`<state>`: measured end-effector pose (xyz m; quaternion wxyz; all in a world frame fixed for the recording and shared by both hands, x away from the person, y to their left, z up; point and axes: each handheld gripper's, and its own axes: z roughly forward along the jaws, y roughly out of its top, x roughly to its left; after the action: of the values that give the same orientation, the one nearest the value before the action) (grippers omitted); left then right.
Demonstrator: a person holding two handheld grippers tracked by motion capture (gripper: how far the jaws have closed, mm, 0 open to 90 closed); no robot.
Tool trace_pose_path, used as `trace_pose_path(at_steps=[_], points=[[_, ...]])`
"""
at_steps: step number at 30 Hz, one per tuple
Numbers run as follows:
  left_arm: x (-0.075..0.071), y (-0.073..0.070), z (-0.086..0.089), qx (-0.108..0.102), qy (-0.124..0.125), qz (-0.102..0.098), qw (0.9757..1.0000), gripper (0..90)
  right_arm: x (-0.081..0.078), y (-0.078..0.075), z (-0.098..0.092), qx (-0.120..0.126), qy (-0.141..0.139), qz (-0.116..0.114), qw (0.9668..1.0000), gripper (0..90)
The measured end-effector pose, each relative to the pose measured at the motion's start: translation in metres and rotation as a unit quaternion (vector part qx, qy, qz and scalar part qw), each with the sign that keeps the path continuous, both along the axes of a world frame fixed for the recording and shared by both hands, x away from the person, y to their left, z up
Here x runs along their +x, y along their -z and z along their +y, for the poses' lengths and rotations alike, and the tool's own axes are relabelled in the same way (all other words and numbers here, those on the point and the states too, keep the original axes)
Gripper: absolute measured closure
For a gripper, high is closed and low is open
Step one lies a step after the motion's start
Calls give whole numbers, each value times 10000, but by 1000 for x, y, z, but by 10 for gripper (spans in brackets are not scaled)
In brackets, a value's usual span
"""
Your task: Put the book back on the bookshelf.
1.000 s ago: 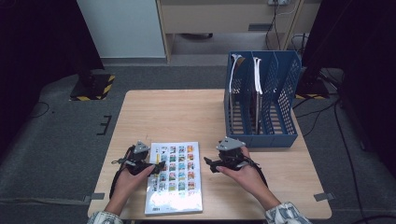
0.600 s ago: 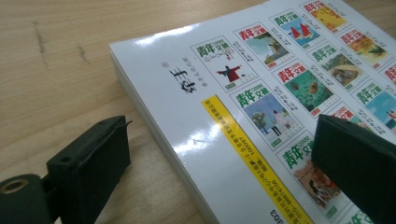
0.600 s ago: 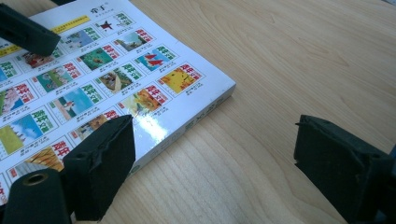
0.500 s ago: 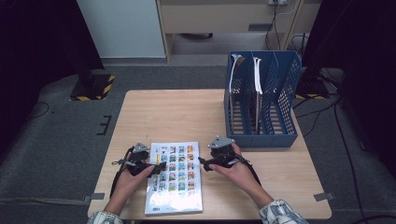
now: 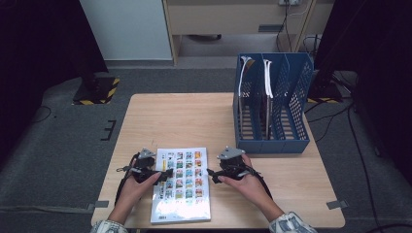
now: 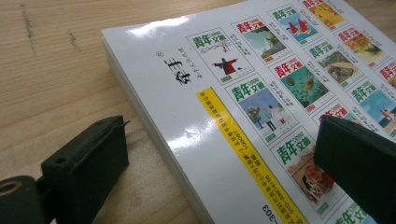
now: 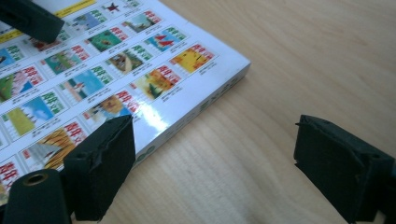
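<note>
Flanking the book (image 5: 182,184); left gripper (image 5: 167,173), right gripper (image 5: 211,173), jaws wide, holding nothing.

White book (image 5: 182,184) with colourful cover grid and yellow stripe; blue file rack (image 5: 272,104).

Table and surroundings, away from the work.

We note a blue file rack (image 5: 291,97) upright at the far right of the wooden table (image 5: 184,116), with white-edged folders (image 5: 267,77) standing in its left compartments. Beyond the table we see grey floor, a striped black-and-yellow base plate (image 5: 97,92) at the left, and cables (image 5: 335,104) trailing at the right.
</note>
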<state>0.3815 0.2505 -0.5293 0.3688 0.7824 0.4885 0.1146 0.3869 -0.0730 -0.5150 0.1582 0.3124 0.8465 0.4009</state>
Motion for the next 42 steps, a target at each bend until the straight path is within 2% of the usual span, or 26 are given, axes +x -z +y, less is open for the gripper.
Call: trace_pose_path(at_steps=[4, 11, 21, 29, 36, 38, 42], points=[[0, 0, 0, 3, -8, 5, 10000, 24, -5, 2, 3, -29, -74, -8, 10000, 129], [-1, 0, -4, -6, 152, 6, 9999, 32, -5, 5, 6, -40, -92, 58, 9999, 129], [-1, -1, -5, 2, 176, 40, 9998, 46, -6, 9, 14, -74, -187, 131, 9997, 129], [0, -2, -4, -77, 97, 62, 9999, 75, -6, 12, 17, 131, -194, 306, 9993, 131], [1, -1, -6, -86, 163, 73, 9998, 33, -2, 15, 17, 313, -132, 586, 9977, 118], [2, -2, -4, -64, 188, 55, 9998, 56, -1, 16, 17, 368, -104, 630, 9973, 117], [4, -3, -2, -172, 132, 6, 9998, 135, 0, 18, 18, 453, -128, 793, 9957, 118]])
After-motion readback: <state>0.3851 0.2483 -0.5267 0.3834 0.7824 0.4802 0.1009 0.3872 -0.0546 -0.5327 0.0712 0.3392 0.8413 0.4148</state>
